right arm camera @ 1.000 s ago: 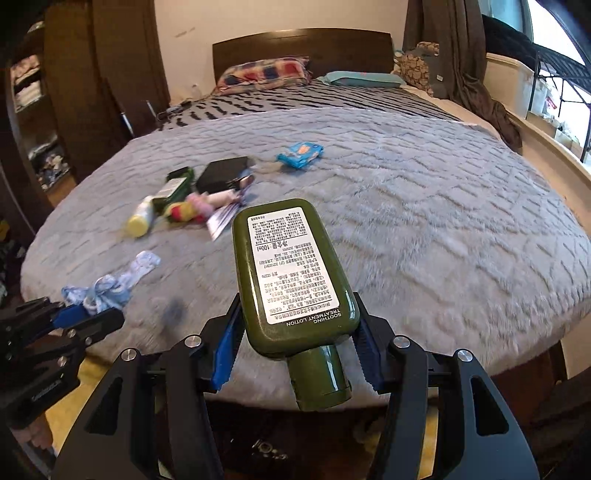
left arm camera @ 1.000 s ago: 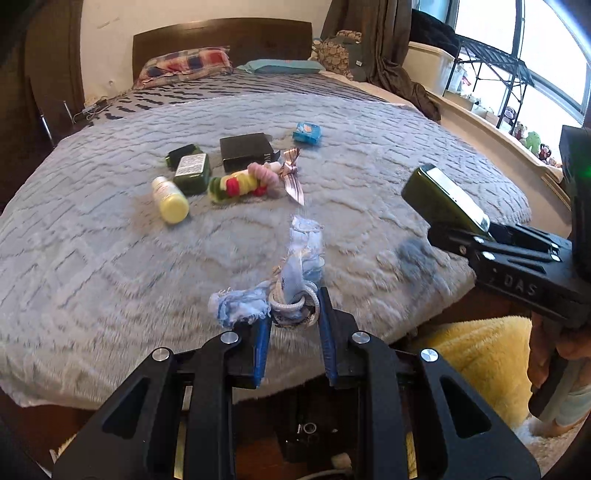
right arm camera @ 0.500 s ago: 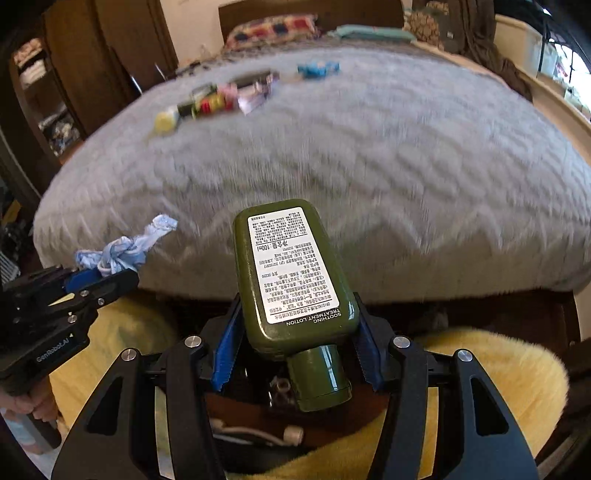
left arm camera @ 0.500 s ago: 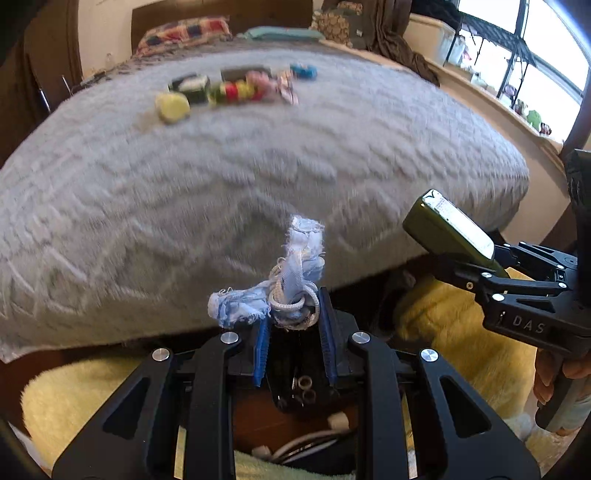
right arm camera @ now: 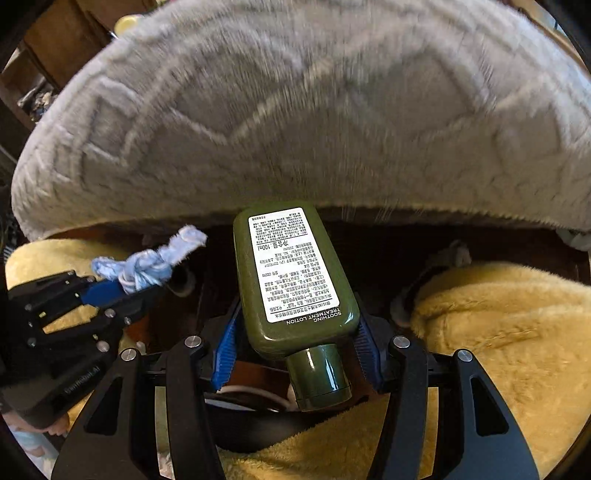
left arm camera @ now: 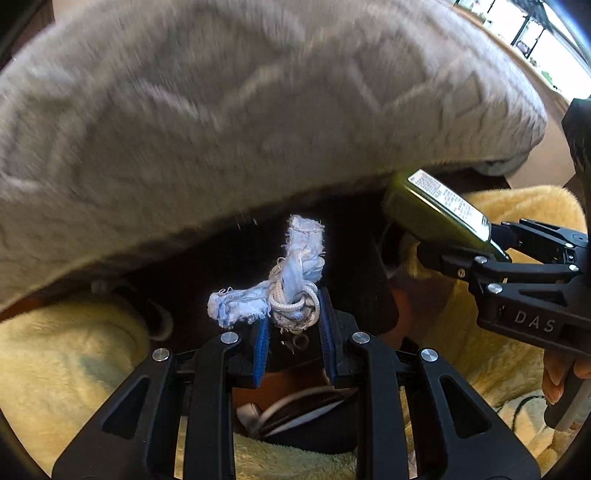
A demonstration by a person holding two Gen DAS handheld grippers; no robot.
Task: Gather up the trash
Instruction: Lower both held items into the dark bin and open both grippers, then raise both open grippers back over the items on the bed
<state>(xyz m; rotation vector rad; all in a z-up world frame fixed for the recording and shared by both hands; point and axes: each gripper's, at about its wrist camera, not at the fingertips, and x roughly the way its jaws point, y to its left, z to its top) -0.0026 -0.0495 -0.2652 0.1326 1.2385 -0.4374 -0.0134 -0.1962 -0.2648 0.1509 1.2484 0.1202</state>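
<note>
My left gripper is shut on a knotted scrap of pale blue cloth and white cord; this gripper also shows in the right wrist view at the left, with the cloth scrap. My right gripper is shut on a dark green lotion bottle with a white label, cap toward the camera. The bottle and right gripper show at the right of the left wrist view. Both grippers hang below the bed's front edge, over a dark opening.
The grey textured bedspread fills the top of both views. Yellow fluffy fabric lies left and right below it. A dark container with white cable sits beneath the grippers. A yellow bottle shows on the bed, far left.
Both grippers have dropped from above the bed to below its front edge, still holding their items. The other items on the bed have left the view.
</note>
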